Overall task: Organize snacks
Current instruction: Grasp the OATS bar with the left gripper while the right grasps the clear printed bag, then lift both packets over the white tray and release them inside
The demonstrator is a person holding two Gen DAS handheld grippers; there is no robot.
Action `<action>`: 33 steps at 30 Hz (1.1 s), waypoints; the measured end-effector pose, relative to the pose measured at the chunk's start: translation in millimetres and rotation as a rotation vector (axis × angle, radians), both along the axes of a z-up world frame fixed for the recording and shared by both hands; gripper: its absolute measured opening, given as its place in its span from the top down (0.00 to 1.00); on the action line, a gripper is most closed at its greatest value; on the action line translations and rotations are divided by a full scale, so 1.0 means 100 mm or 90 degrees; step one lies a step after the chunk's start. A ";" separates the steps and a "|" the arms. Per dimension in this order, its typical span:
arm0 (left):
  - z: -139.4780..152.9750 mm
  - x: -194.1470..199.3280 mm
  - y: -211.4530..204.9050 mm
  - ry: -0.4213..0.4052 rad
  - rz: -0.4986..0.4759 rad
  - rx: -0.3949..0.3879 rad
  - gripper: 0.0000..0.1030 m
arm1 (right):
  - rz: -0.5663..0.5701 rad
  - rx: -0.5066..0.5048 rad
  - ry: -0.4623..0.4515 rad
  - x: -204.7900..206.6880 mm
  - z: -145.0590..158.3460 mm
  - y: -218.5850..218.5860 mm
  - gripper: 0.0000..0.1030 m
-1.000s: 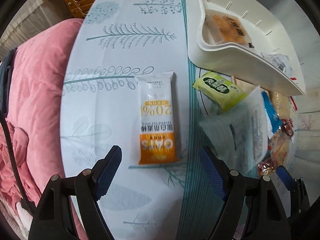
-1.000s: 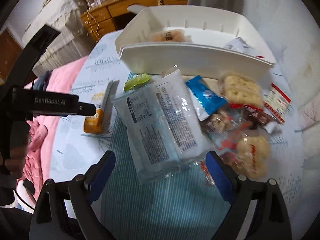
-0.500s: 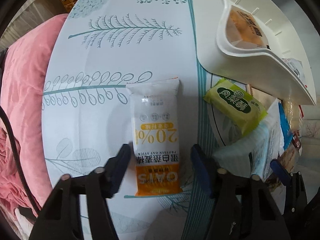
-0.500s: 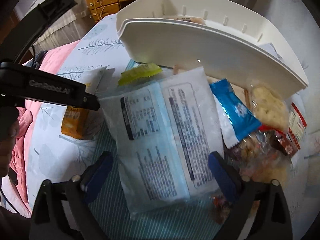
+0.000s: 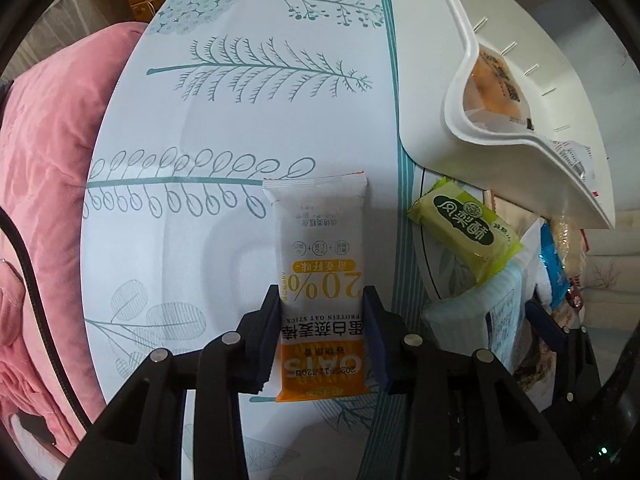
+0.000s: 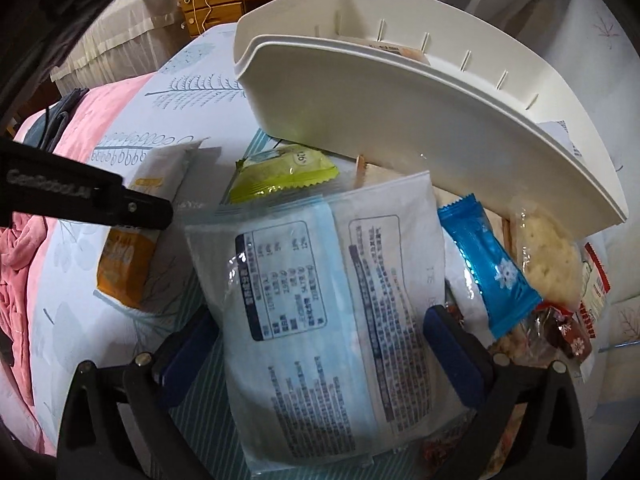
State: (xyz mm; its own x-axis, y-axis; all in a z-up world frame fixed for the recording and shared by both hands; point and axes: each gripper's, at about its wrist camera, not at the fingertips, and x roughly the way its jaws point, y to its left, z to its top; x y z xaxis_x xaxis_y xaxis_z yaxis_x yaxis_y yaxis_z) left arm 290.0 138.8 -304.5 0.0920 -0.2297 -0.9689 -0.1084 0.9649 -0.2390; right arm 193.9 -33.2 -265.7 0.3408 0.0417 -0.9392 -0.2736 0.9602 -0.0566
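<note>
Left wrist: oat bar (image 5: 322, 296) between closing jaws.

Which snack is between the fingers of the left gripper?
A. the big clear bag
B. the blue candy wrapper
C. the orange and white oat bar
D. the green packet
C. The left gripper has its jaws closing on either side of the orange and white oat bar, which lies flat on the tablecloth.
</note>
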 end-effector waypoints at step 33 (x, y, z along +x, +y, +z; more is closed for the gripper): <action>1.08 -0.77 0.78 -0.078 -0.011 -0.091 0.63 | -0.107 0.186 0.153 -0.38 0.49 0.46 0.24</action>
